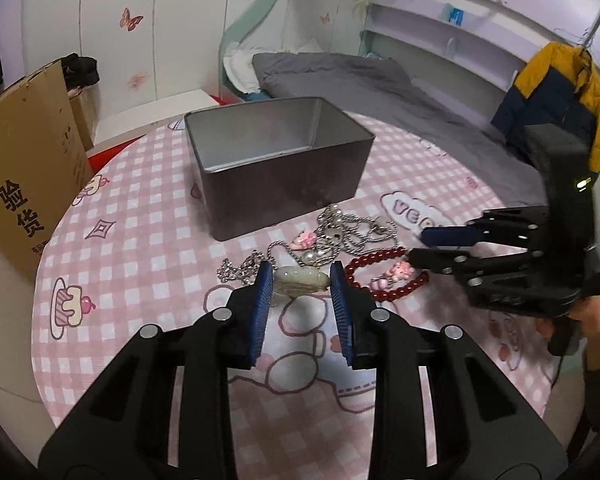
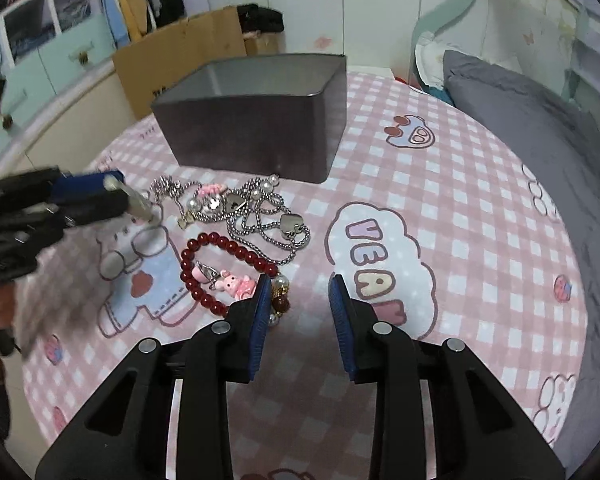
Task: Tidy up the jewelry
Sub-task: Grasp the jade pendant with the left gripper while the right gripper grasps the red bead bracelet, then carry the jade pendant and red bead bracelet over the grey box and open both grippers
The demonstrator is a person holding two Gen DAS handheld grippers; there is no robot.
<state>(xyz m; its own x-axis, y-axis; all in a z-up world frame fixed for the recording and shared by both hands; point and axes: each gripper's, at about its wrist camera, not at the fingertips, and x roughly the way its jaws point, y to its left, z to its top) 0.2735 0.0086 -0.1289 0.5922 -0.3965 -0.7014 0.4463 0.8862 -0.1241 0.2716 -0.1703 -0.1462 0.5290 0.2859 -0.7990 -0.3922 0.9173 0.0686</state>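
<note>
Left gripper (image 1: 301, 276): fingers spread, bracketing the pale green pendant (image 1: 300, 282). The pendant lies crosswise in the gap, long axis running finger to finger, each end just beside a blue pad. Contact cannot be confirmed from the left wrist view; the right wrist view is motion-blurred there and suggests the pendant is at the fingertips. Judged: the closing stroke lines up with the long axis, so the fingers would pinch it end to end, a hold that may slip.

Right gripper (image 2: 299, 291): fingers spread, nothing held. Its left finger sits over the pearl-and-amber end of the red bead bracelet (image 2: 220, 246); most of the loop, with the pink rabbit charm (image 2: 236, 283), lies to the left of the gap, not between the fingers.

Beyond the pendant, its silver chain (image 1: 244, 266) runs into the tangle of silver chains (image 2: 268, 216) with pearls and heart lockets, resting on the pink checked bench (image 2: 440, 184).

Farthest: the grey metal tin (image 1: 276, 160), open-topped, nothing visible inside, just behind the tangle.

Judged: the left gripper is nearer a grasp; chain snagging is the risk on lifting.
</note>
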